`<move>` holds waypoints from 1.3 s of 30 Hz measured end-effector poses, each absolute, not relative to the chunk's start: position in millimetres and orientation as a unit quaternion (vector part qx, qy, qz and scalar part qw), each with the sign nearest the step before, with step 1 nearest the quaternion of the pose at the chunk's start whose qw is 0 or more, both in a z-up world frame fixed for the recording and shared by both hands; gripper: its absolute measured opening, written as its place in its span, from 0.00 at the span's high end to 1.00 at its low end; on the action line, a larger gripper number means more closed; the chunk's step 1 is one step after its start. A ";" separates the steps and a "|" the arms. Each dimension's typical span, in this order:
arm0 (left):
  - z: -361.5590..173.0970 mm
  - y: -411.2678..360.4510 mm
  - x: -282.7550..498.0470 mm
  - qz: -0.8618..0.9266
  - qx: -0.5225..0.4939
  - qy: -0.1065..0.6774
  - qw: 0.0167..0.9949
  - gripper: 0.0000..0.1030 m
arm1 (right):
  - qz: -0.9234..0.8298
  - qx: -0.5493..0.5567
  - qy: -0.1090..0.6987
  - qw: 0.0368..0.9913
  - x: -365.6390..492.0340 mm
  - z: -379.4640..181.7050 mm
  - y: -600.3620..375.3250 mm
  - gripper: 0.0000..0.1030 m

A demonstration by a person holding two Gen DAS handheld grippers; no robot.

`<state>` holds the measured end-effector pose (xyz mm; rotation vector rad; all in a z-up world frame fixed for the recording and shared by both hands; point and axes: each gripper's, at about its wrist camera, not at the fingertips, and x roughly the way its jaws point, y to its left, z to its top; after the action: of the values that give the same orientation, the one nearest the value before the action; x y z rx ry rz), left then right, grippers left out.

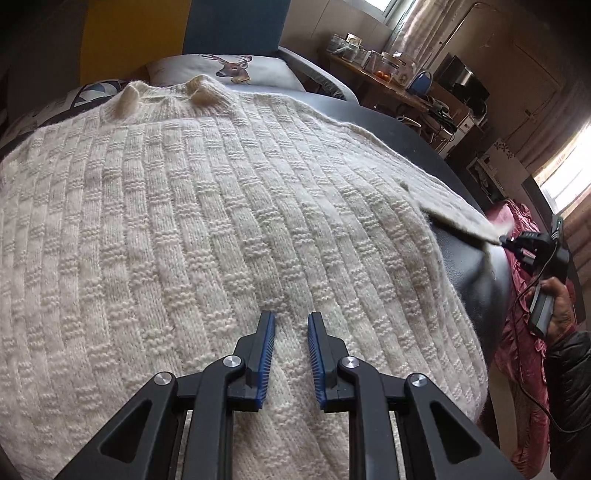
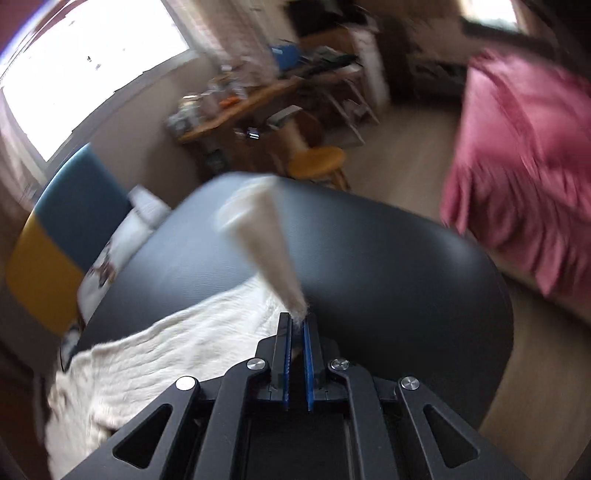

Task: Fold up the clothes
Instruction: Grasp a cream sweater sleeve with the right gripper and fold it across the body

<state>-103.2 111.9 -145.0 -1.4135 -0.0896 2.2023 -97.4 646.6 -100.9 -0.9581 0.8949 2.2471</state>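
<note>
A cream knitted sweater lies spread flat over a dark padded surface, its collar at the far end. My left gripper hovers open just above the sweater's near hem, nothing between its blue pads. In the left wrist view my right gripper is off to the right, held by a hand, pinching the tip of the sweater's sleeve and pulling it out sideways. In the blurred right wrist view, my right gripper is shut on the sleeve, which stretches away over the dark surface.
A deer-print pillow lies beyond the collar. A cluttered wooden desk stands at the back right, with a round stool nearby. Pink bedding hangs to the right of the surface. A yellow and blue headboard is behind.
</note>
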 end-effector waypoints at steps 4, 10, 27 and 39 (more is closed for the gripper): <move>-141.2 110.2 -103.9 0.810 -0.525 -0.031 0.258 0.83 | 0.817 -0.362 0.352 0.279 -80.5 -114.8 655.2 0.92; -126.6 112.9 -111.3 0.813 -0.522 -0.015 0.258 0.83 | 0.842 -0.342 0.309 0.282 -63.2 -89.0 645.1 0.88; -133.2 126.2 -158.4 0.809 -0.527 0.022 0.258 0.83 | 0.842 -0.496 0.099 0.185 -201.4 -122.7 551.8 0.90; -90.9 212.2 -264.3 0.819 -0.456 0.060 0.342 0.83 | 0.858 -0.489 0.096 0.123 -233.5 -112.5 512.7 0.90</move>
<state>-264.2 212.2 -90.9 -1.1867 0.1549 2.1293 -233.5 512.7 -112.5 -1.4266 0.2808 2.5039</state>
